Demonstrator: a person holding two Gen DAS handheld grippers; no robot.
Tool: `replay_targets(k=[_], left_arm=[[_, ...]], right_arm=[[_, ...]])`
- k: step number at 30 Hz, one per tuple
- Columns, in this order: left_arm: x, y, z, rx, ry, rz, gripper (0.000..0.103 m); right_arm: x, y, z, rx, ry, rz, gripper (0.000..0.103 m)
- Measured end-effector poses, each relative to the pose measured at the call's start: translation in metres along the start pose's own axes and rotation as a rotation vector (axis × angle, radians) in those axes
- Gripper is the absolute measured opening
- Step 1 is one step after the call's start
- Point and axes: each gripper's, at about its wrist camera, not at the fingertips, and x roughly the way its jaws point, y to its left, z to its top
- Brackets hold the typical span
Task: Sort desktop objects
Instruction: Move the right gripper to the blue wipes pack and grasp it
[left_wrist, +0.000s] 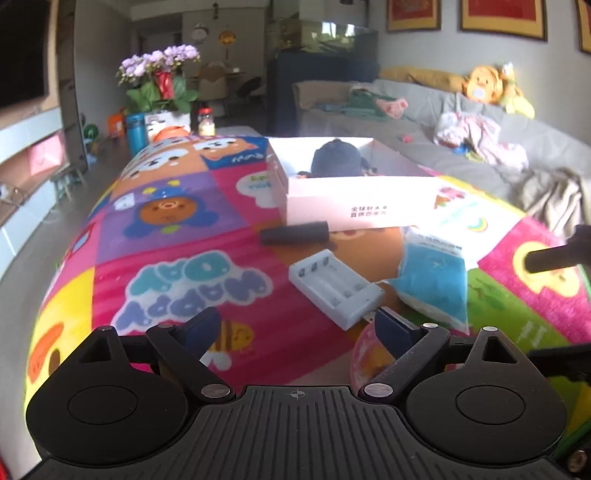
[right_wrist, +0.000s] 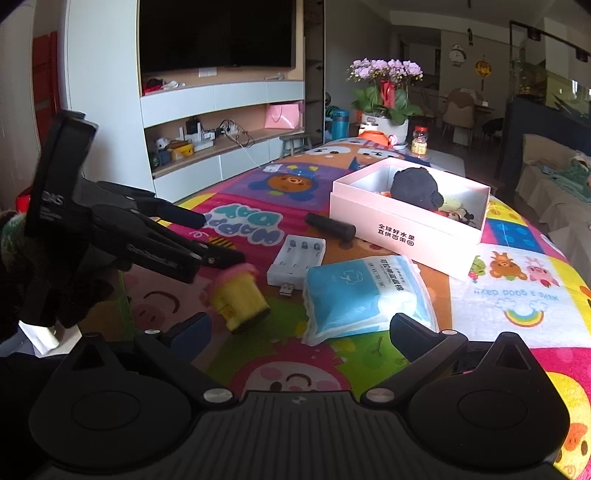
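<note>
The left tool (left_wrist: 295, 325) hovers low over the worktop (left_wrist: 177, 236), its fingers apart and empty; the right view shows it reaching over a yellow toy (right_wrist: 240, 299) with a pink top that lies tipped on its side, close under its tips though contact cannot be judged. The right tool (right_wrist: 299, 328) also hangs with fingers apart, holding nothing, just short of a blue packet (right_wrist: 365, 299). Toward the worktop's middle a white charger (right_wrist: 297, 258) lies touching or nearly touching the packet, its USB plug pointing at the toy; a black cylinder (right_wrist: 330, 225) rests against the near wall of the box (right_wrist: 402, 229), which already holds a dark plush and other toys. The risks seem to come from crowding. The toy is round and lying over, so a closing pinch off its middle could squirt it away or roll it toward the worktop's near edge. The left tool's right finger sits beside the charger, so a sideways sweep could shove it into the packet. The packet is soft and slick and may sag or slip from a shallow grip. Both tools work near each other and could collide.
</note>
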Motion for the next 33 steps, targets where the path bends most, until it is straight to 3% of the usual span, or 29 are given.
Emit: replay_targets(k=[4,8,12,16,23,30,33], left_arm=[[-0.011,-0.007,-0.007,0.005,-0.002,-0.109,0.097],[-0.011,-0.022,-0.014,0.019,0.011,-0.169,0.097],[-0.006,-0.033,-0.017,0.038,0.04,-0.217,0.098],[-0.003,-0.048,-0.025,0.098,0.076,-0.226,0.098],[-0.003,-0.059,-0.027,0.121,0.041,-0.21,0.099],[0.016,-0.06,-0.013,0.224,-0.13,-0.144,0.101],[0.026,-0.048,-0.013,0.203,-0.158,-0.194,0.102]], right_arm=[[0.015,-0.021,0.014,0.102,0.007,-0.057,0.102],[0.042,-0.036,0.033,0.186,0.015,-0.131,0.102],[0.073,-0.026,0.047,0.111,0.022,-0.163,0.097],[0.099,-0.027,0.042,0.014,0.105,-0.217,0.092],[0.052,-0.062,0.007,0.051,0.132,-0.324,0.092],[0.006,-0.091,-0.012,0.264,-0.016,-0.303,0.097],[0.014,-0.103,-0.016,0.342,-0.054,-0.283,0.098]])
